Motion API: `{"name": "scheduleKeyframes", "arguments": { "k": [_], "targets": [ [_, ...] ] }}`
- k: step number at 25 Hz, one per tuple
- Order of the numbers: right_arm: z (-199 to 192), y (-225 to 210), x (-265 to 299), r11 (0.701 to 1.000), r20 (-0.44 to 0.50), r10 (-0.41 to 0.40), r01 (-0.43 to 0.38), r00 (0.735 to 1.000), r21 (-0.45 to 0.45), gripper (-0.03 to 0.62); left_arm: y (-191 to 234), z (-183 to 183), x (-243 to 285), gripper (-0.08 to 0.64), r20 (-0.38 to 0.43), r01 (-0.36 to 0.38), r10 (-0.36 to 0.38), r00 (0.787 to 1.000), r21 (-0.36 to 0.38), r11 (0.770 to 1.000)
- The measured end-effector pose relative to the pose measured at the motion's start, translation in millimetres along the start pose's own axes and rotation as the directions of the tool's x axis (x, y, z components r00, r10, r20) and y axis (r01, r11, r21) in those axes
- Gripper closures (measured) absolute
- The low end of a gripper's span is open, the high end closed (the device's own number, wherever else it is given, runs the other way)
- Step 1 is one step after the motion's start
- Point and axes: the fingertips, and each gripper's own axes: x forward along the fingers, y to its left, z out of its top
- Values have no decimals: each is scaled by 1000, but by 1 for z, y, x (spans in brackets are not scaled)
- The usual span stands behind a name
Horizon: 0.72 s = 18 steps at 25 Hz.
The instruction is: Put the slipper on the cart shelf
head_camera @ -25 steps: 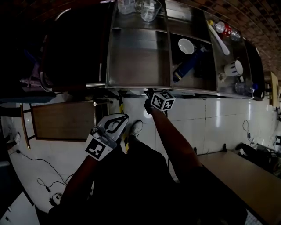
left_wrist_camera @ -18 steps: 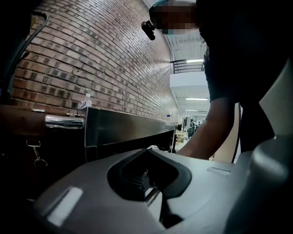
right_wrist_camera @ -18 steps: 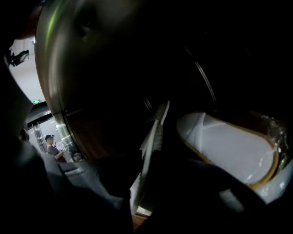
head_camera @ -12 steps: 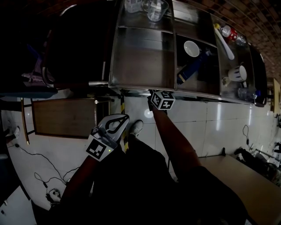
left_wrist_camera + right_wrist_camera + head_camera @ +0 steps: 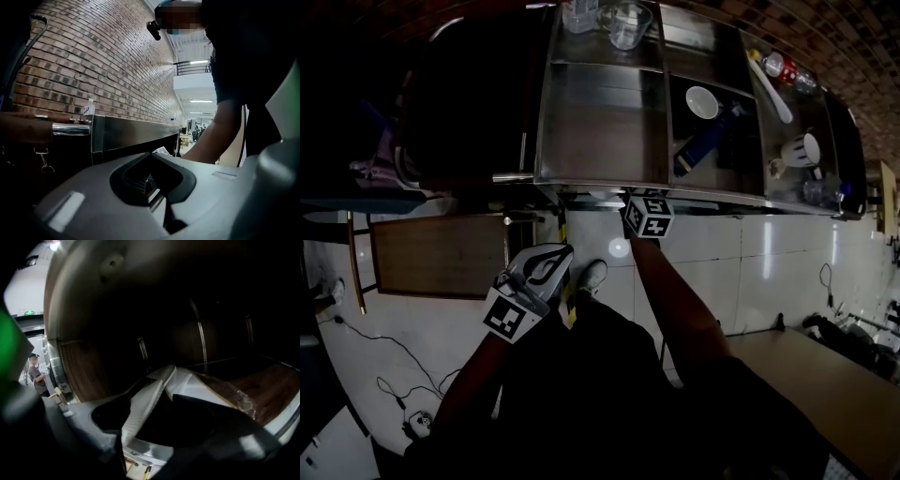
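Note:
A white slipper (image 5: 190, 384) with a ribbed sole lies between the jaws of my right gripper (image 5: 154, 403), inside the dark lower level of the steel cart (image 5: 581, 180), above a brown shelf board (image 5: 269, 390). The jaws are opening: the sole leans on the left jaw and the right jaw stands off it. In the head view only this gripper's marker cube (image 5: 648, 216) shows, at the cart's front edge, with the jaws hidden beneath the top. My left gripper (image 5: 562, 251) hangs shut and empty near my body, short of the cart.
The cart's top trays hold glass cups (image 5: 628, 21), a white bowl (image 5: 701, 101), a blue object (image 5: 698, 145) and a mug (image 5: 803, 148). A wooden board (image 5: 441, 255) lies on the floor at left, a wooden table (image 5: 834, 380) at lower right, cables (image 5: 389, 361) at lower left. My shoe (image 5: 592, 274) stands on the tiles.
The head view sways slightly. The right gripper's cube stays at the cart's front edge and the left gripper holds its place.

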Motion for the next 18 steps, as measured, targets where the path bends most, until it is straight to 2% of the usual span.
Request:
{"name": "scheduleKeyframes", "arguments": {
  "k": [3,8,12,18],
  "targets": [
    [4,2,-13,1000,13,2,-2,1000,-9,325,-1,4,-4,559,14,5,-5,1000,7,1000],
    [5,12,-41,997,10,13,-12,1000,-79,325,-3,7,-13,559,20,23,-24,1000,17,1000],
    [3,26,-63,993,13,54,-52,998,-107,341,-4,9,-21,559,26,34,-34,999,10,999],
    [16,73,-110,980,52,153,-144,987,-141,496,-10,15,-32,560,41,68,-69,997,27,997]
  ]
}}
